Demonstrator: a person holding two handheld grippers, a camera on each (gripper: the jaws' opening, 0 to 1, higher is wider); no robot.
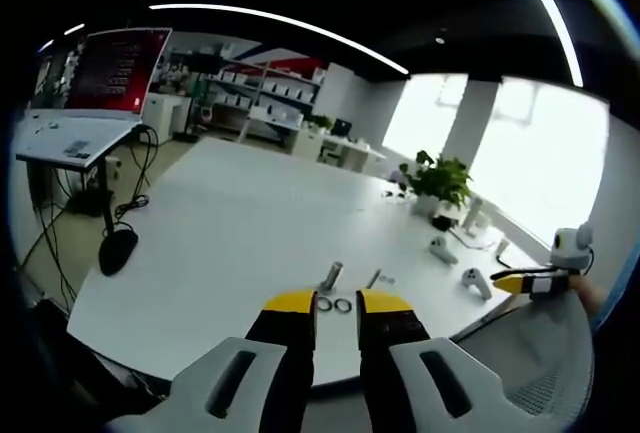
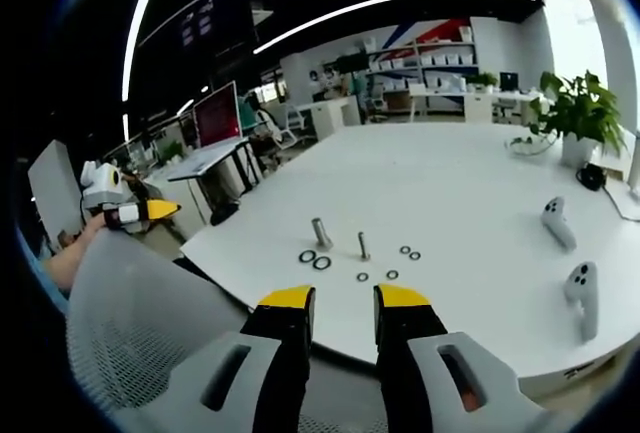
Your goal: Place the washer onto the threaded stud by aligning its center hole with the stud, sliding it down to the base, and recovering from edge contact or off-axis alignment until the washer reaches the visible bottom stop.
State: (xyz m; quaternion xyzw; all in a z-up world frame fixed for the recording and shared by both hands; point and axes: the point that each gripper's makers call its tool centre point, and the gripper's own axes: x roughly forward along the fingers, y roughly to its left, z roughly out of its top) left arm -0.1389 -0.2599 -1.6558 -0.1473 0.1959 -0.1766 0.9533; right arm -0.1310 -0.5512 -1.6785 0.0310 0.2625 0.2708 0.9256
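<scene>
On the white table [image 1: 230, 233] stand a thick threaded stud [image 1: 330, 276] and a thinner stud [image 1: 373, 278]. Two dark washers [image 1: 334, 305] lie flat just in front of the thick stud. My left gripper [image 1: 338, 305] hovers short of the table's near edge, open, with nothing between its yellow tips. In the right gripper view the thick stud [image 2: 320, 232], the thin stud [image 2: 363, 245] and the two large washers [image 2: 314, 259] sit beyond the open, empty right gripper [image 2: 345, 298]. Several small washers [image 2: 392, 274] lie around the thin stud.
A grey mesh chair back [image 2: 150, 333] stands between me and the table edge. Two white hand controllers [image 2: 582, 298] lie on the table to the right, and a potted plant [image 1: 440, 181] stands further back. The other gripper [image 1: 540, 278] is held off to the right.
</scene>
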